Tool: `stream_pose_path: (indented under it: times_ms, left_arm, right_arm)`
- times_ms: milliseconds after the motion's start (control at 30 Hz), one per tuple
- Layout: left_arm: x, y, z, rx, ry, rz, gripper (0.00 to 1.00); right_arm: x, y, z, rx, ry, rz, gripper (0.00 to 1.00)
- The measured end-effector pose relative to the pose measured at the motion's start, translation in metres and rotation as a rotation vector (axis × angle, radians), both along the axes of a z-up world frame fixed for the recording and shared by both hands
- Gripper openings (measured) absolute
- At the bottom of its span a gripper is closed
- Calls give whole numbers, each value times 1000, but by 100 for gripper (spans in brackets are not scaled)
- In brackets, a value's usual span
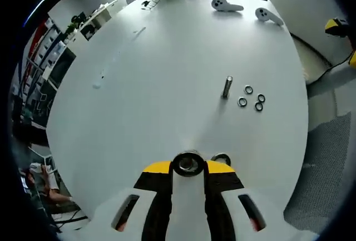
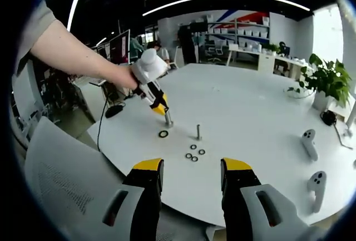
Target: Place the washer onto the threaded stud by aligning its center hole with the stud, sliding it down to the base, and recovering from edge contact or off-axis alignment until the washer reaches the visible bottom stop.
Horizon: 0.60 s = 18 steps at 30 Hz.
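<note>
White counter carries everything, and I take the upright threaded stud as my landmark. Four spare washers lie flat just beside its base on my near side. My left gripper is pressed together on a second stud-like piece, well to the left of the landmark, with one washer flat on the counter just beside it. My right gripper hangs spread and empty, back from the cluster. I judge the task barely begun: no washer sits on the landmark stud. Next I need a washer picked up, levelled, its hole centred over the tip.
</note>
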<state>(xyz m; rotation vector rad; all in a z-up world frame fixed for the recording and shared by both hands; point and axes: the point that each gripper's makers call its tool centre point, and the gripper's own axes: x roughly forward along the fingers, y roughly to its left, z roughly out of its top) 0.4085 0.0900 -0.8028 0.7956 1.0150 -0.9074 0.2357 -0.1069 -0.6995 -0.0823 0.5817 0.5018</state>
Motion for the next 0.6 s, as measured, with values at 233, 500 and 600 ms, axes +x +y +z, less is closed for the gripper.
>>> stream_pose_path:
  times_ms: [233,500,600]
  left_arm:
    - [0,-1,-4,27,26,-12,19]
    - [-1,-4,-15,69,55,-43,19]
    - [-2,-4,-20,78,67,-40,19]
  right_arm:
    - [1,0,0,1,-1,-3,43]
    - [1,0,0,1,0,-2,43]
    - [1,0,0,2,0,-2,43]
